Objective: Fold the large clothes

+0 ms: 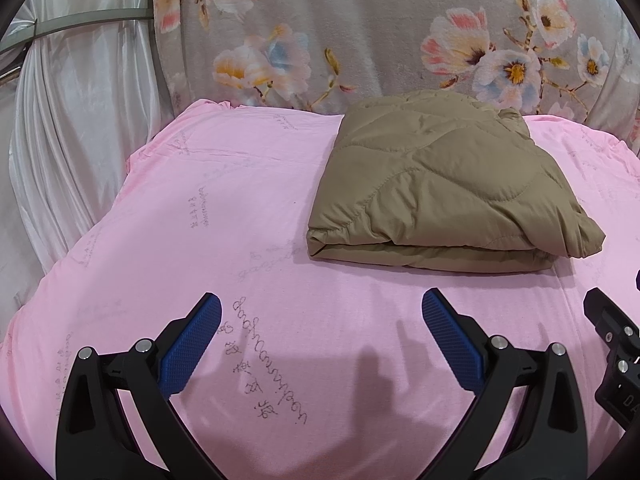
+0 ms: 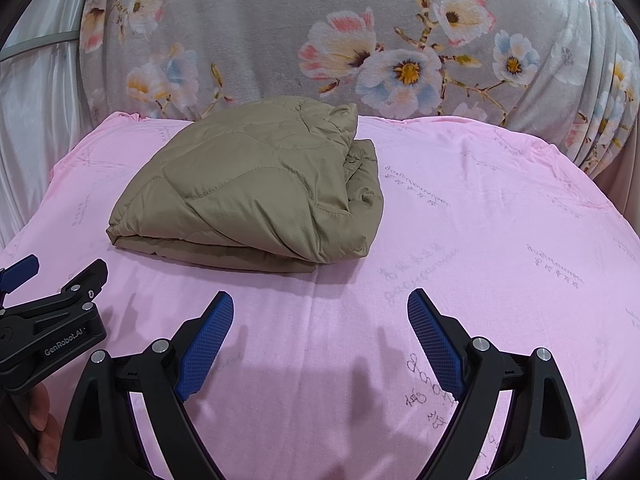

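A khaki quilted garment [image 1: 444, 184] lies folded into a thick rectangular bundle on the pink sheet [image 1: 224, 216]. In the right wrist view the garment [image 2: 256, 184] sits left of centre, its loose layered edge facing right. My left gripper [image 1: 322, 312] is open and empty, hovering above the sheet in front of the bundle and to its left. My right gripper [image 2: 320, 308] is open and empty, in front of the bundle and slightly right of it. Neither gripper touches the garment. The left gripper's body [image 2: 52, 320] shows at the right wrist view's left edge.
A grey floral blanket [image 1: 360, 28] hangs behind the bed. A white satin curtain [image 1: 80, 120] hangs at the left. The pink sheet [image 2: 500, 240] carries faint printed writing. The right gripper's body [image 1: 616, 352] shows at the left wrist view's right edge.
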Motion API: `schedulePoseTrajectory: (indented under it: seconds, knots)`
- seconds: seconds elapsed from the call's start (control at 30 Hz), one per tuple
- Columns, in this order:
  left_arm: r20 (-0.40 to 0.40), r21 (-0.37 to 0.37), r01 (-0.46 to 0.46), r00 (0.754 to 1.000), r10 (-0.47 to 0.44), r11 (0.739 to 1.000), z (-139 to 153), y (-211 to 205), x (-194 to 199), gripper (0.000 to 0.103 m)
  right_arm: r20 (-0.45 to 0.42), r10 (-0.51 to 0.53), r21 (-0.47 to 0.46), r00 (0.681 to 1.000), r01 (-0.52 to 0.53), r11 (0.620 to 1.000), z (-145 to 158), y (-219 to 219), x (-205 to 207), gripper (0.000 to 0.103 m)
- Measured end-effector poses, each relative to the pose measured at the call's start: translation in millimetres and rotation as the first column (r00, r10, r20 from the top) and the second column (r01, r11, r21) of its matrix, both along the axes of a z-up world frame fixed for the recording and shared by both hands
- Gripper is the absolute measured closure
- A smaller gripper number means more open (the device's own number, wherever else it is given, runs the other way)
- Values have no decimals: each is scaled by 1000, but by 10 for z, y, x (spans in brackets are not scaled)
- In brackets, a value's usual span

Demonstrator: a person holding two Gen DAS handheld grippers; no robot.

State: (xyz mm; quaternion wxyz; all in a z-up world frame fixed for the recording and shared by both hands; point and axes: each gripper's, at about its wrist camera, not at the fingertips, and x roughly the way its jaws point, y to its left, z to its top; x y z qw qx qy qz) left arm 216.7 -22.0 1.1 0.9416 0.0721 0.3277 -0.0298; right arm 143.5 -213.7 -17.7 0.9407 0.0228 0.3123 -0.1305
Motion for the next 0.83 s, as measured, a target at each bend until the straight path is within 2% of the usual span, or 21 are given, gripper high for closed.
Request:
schedulePoseTrajectory:
  seconds: [0.83]
  knots:
    - [-1,6,5,1000,-5,1000,-5,-39,-11,5,0,2,0,1000,-2,1000,0,-21,-1,17]
